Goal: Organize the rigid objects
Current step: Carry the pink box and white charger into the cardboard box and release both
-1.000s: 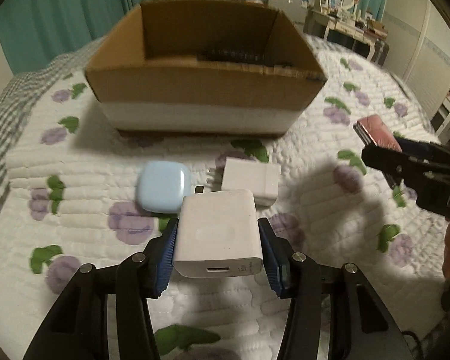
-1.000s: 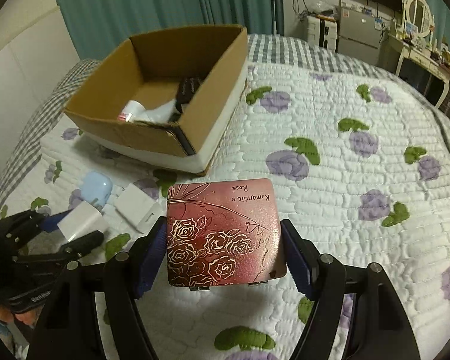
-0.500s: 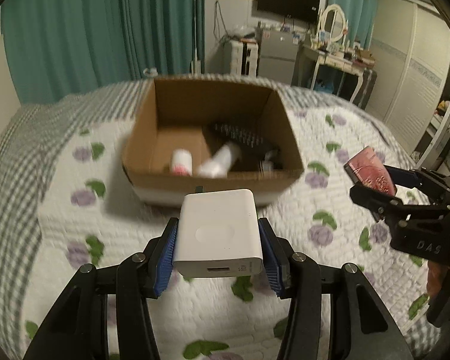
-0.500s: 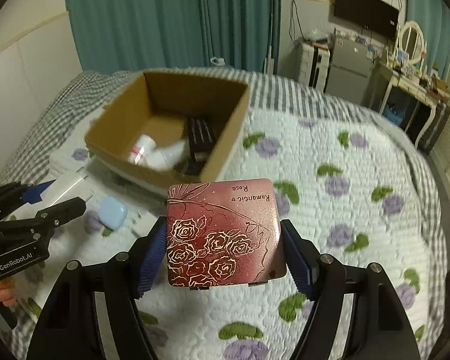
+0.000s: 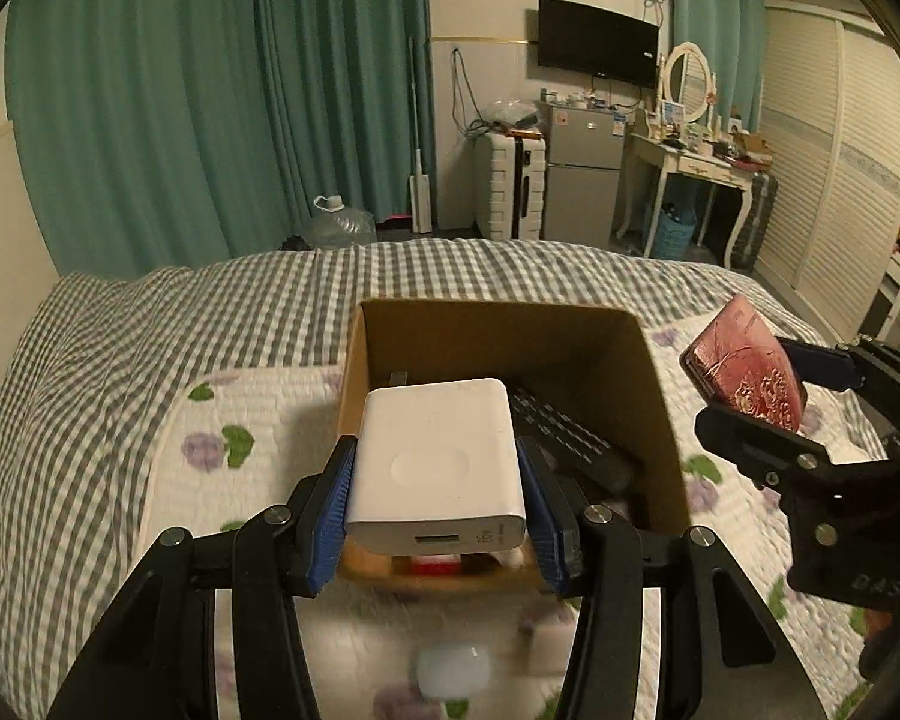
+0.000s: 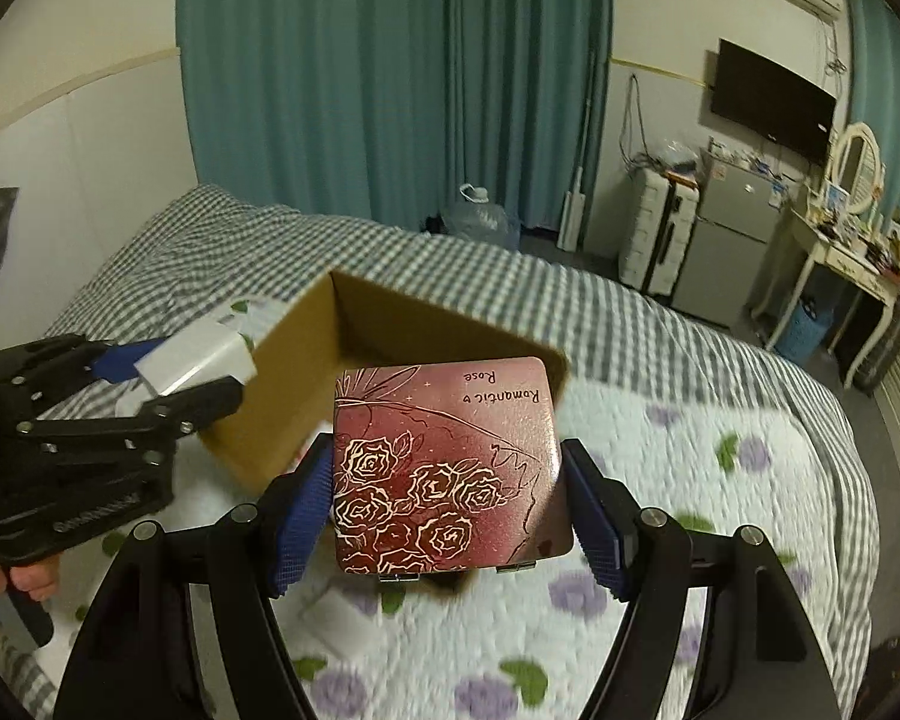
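We hold a white charger (image 5: 435,462) clamped in our left gripper (image 5: 437,501) over the cardboard box (image 5: 660,414), and a rose-printed tin (image 6: 447,468) clamped in our right gripper (image 6: 450,510) beside it. Releasing both together risks a collision, or the tin clipping the rim and falling onto the quilt (image 6: 720,468).

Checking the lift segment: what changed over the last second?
Both grippers rose from the quilt toward the cardboard box. Left gripper carries the white charger at the box; right gripper carries the rose tin beside it. Both grips unchanged; nothing released.

Home bedroom: quilted bed (image 5: 120,372), teal curtains (image 5: 210,90), vanity mirror (image 5: 687,81), wall TV (image 5: 597,48).
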Available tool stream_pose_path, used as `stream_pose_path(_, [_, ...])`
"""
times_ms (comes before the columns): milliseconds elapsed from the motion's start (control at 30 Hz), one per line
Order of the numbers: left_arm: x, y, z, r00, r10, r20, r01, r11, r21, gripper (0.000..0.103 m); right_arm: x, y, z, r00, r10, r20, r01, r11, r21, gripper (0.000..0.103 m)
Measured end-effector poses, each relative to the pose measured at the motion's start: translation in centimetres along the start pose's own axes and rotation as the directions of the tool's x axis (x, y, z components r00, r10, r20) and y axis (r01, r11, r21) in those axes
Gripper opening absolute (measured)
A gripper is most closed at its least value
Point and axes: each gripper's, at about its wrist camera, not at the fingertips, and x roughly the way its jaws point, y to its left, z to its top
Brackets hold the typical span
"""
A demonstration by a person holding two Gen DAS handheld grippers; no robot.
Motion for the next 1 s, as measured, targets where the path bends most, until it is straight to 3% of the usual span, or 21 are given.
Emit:
stream_pose_path(267, [7.0,0.2,1.2,0.999,0.027,-0.039,-0.026,1.000,0.007,0.052,5.7,-1.1,2.4,0.999,0.031,0.012,-0.031,1.000,-0.001,0.072])
stream_pose_path(567, [11.1,0.0,0.2,0.998,0.018,-0.064,-0.017,1.000,0.011,0.054,10.4,-2.3,2.5,0.999,0.047,0.008,-0.047,0.999,-0.007,0.072])
stream_pose_path(667, [11.1,-0.5,-0.1,0.998,0.034,-0.052,-0.032,0.998,0.053,0.055,11.1,-2.4,1.8,0.998,0.056,0.001,-0.056,0.998,0.009,0.072])
stream_pose_path(800, [9.7,-0.5,0.2,0.998,0.045,-0.032,-0.043,0.998,0.041,0.062,11.1,-2.4,1.4,0.998,0.056,-0.008,-0.056,0.998,0.027,0.072])
stream_pose_path(1000, [5.0,0.4,-0.2,0.999,0.041,0.011,-0.041,0.999,0.008,0.064,9.9,-2.3,1.5,0.999,0.039,-0.014,-0.038,0.999,0.038,0.072])
